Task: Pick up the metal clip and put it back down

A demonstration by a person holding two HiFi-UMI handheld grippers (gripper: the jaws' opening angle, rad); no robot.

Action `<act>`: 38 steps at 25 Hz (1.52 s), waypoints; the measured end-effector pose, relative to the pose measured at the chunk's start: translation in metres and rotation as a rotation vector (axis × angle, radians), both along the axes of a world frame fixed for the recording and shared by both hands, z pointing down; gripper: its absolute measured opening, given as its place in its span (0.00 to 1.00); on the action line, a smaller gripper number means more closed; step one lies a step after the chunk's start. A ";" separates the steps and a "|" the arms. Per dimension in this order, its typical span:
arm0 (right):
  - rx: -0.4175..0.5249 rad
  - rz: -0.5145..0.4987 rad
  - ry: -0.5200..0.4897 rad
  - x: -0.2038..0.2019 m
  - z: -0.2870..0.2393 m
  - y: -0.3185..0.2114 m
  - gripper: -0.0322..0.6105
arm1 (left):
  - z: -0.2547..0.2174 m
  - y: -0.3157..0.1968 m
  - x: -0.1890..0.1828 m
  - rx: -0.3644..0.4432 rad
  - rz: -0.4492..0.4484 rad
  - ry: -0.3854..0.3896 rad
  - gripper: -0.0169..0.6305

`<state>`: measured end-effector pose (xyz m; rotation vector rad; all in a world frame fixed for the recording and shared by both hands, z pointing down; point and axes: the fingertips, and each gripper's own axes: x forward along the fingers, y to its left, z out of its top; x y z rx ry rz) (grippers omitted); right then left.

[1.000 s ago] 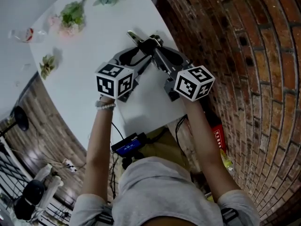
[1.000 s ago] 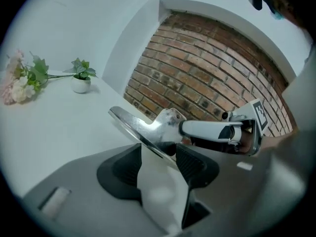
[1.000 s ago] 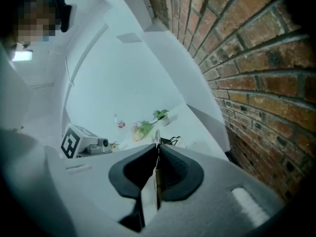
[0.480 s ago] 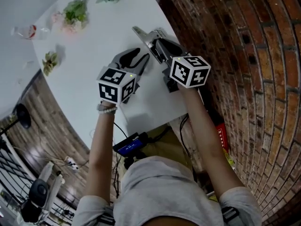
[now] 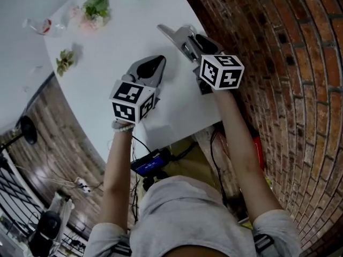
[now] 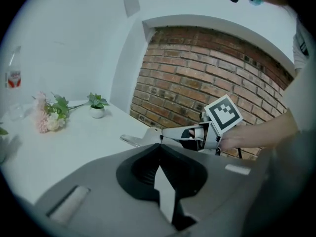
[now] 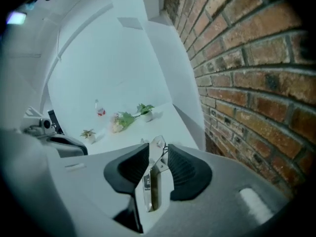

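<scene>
The left gripper (image 5: 156, 63) has pulled back from the clip (image 5: 174, 34) and snapped its jaws fully shut on nothing. The right gripper (image 5: 190, 40) has carried the clip along the tabletop (image 5: 118, 31) edge by the brick wall (image 5: 278, 63). Its jaws are opening now, the clip still between them and touching both sides. The pick-up looks done and the set-down seems under way, with the clip not yet lying free.

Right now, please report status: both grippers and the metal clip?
Left gripper shut, empty. Right gripper opening, metal clip between its jaws. Flowers far off, not in the way.
</scene>
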<state>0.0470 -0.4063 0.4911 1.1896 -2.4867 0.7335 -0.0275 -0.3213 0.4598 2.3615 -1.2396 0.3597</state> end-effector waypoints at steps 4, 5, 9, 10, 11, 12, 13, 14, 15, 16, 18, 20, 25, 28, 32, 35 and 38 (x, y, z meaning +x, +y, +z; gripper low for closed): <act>0.080 0.016 0.057 0.012 -0.017 0.029 0.04 | -0.019 0.019 -0.009 0.060 -0.003 -0.007 0.05; 0.093 0.020 0.064 0.014 -0.021 0.039 0.04 | -0.024 0.024 -0.011 0.074 -0.004 -0.012 0.05; 0.140 0.010 0.114 0.015 -0.036 0.083 0.04 | -0.045 0.050 -0.018 0.131 0.012 -0.038 0.05; 0.152 0.005 0.122 0.014 -0.040 0.095 0.04 | -0.051 0.057 -0.019 0.149 0.014 -0.044 0.05; 0.164 -0.001 0.127 0.012 -0.045 0.106 0.04 | -0.057 0.065 -0.021 0.170 0.014 -0.049 0.05; 0.178 -0.006 0.129 0.011 -0.051 0.118 0.04 | -0.064 0.072 -0.024 0.191 0.012 -0.053 0.05; 0.193 -0.011 0.130 0.009 -0.057 0.128 0.04 | -0.070 0.080 -0.026 0.211 0.010 -0.054 0.04; 0.209 -0.014 0.129 0.007 -0.064 0.139 0.04 | -0.076 0.089 -0.028 0.225 0.009 -0.053 0.05; 0.226 -0.015 0.127 0.006 -0.071 0.150 0.04 | -0.082 0.098 -0.029 0.235 0.010 -0.050 0.05; 0.244 -0.017 0.123 0.005 -0.079 0.160 0.04 | -0.088 0.108 -0.030 0.242 0.010 -0.049 0.04; 0.280 -0.018 0.115 0.002 -0.094 0.181 0.04 | -0.098 0.127 -0.034 0.258 0.011 -0.053 0.04; 0.315 -0.018 0.106 -0.001 -0.109 0.201 0.04 | -0.108 0.146 -0.038 0.274 0.009 -0.060 0.04; 0.376 -0.023 0.076 -0.005 -0.138 0.248 0.04 | -0.131 0.187 -0.047 0.329 0.004 -0.059 0.04; 0.390 -0.031 0.085 -0.006 -0.147 0.274 0.04 | -0.140 0.213 -0.051 0.342 0.011 -0.061 0.04; 0.400 -0.023 0.080 -0.002 -0.158 0.303 0.04 | -0.156 0.241 -0.054 0.381 0.018 -0.061 0.04; 0.419 -0.009 0.071 0.001 -0.168 0.318 0.04 | -0.162 0.258 -0.053 0.406 0.042 -0.086 0.05; 0.442 -0.012 0.076 0.000 -0.177 0.332 0.04 | -0.170 0.271 -0.054 0.429 0.049 -0.098 0.04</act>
